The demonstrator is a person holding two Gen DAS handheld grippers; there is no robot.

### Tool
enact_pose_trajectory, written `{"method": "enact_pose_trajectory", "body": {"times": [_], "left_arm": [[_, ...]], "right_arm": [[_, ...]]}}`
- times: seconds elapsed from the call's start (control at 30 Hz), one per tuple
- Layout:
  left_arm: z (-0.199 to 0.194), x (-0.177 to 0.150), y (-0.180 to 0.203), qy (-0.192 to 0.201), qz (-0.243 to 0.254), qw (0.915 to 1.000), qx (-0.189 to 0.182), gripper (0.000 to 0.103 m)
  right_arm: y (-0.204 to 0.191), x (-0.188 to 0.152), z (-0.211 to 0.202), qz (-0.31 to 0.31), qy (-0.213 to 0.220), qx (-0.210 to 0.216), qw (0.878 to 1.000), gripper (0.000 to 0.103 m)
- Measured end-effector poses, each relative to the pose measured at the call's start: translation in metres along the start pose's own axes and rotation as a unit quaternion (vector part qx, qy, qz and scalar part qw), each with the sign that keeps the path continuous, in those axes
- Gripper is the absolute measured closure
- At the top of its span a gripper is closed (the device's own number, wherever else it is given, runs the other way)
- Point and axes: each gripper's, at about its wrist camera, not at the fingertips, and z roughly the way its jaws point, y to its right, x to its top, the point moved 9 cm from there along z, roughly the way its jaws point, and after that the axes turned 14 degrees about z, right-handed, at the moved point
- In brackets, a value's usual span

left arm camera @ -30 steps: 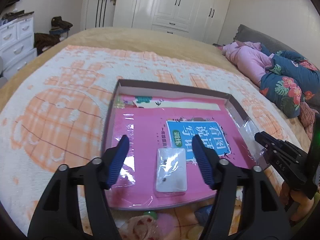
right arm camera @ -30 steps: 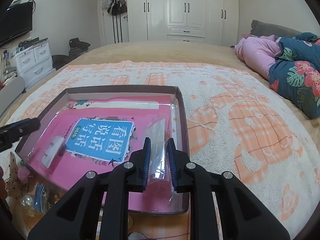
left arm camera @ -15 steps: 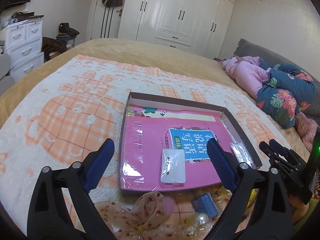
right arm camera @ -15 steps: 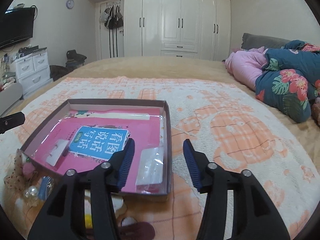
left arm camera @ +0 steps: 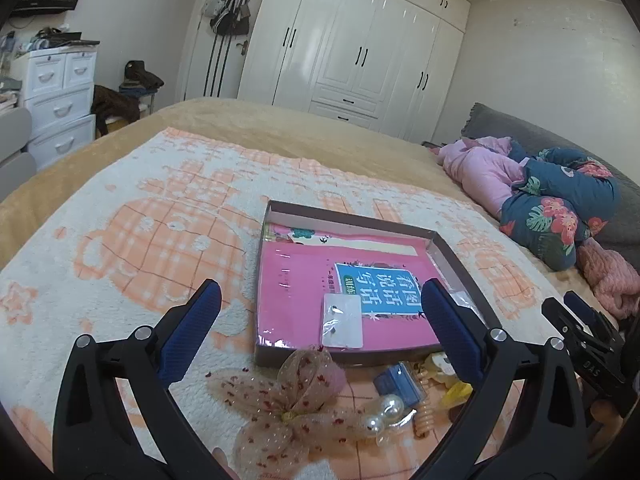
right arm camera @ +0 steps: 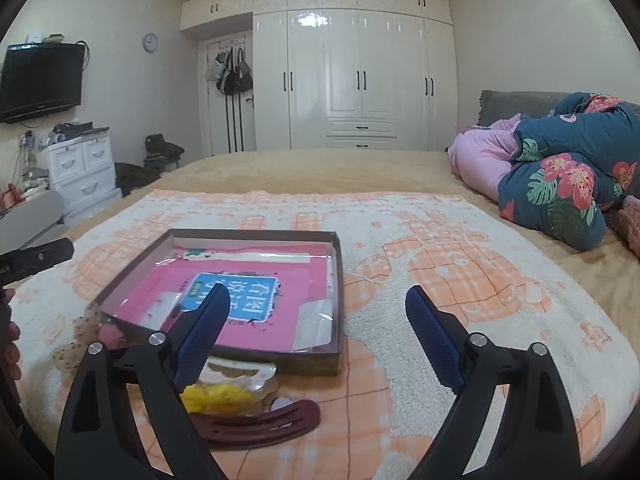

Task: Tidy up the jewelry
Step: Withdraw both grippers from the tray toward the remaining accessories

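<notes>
1. Right now my left tongs (left arm camera: 318,330) are opening wide — nothing between the pads, only air above the shallow box (left arm camera: 456,258) on the bed.
2. Inside that box a small earring card (left arm camera: 343,321) in clear plastic lies flat on the pink book (left arm camera: 296,280), near the front wall.
3. My right tongs (right arm camera: 316,330) are opening too, empty — a clear packet (right arm camera: 316,322) lies in the box's near right corner.
4. Loose pieces sit on the blanket (left arm camera: 132,240) just in front of the box: a sheer bow (left arm camera: 288,400), pearl beads (left arm camera: 384,412), a dark red hair clip (right arm camera: 260,422).
</notes>
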Motion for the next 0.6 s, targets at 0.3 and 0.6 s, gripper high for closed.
{"method": "enact_pose_trajectory", "body": {"times": [0.3, 0.6], "left_arm": [[-0.016, -0.007, -0.001, 0.005, 0.000, 1.0000, -0.002, 0.011], [-0.027, -0.017, -0.001, 0.003, 0.011, 0.9999, -0.003, 0.011]], "right_arm": [[-0.007, -0.013, -0.018, 0.000, -0.013, 0.015, 1.000, 0.010], [-0.027, -0.030, -0.026, -0.017, -0.030, 0.040, 0.999, 0.010]]}}
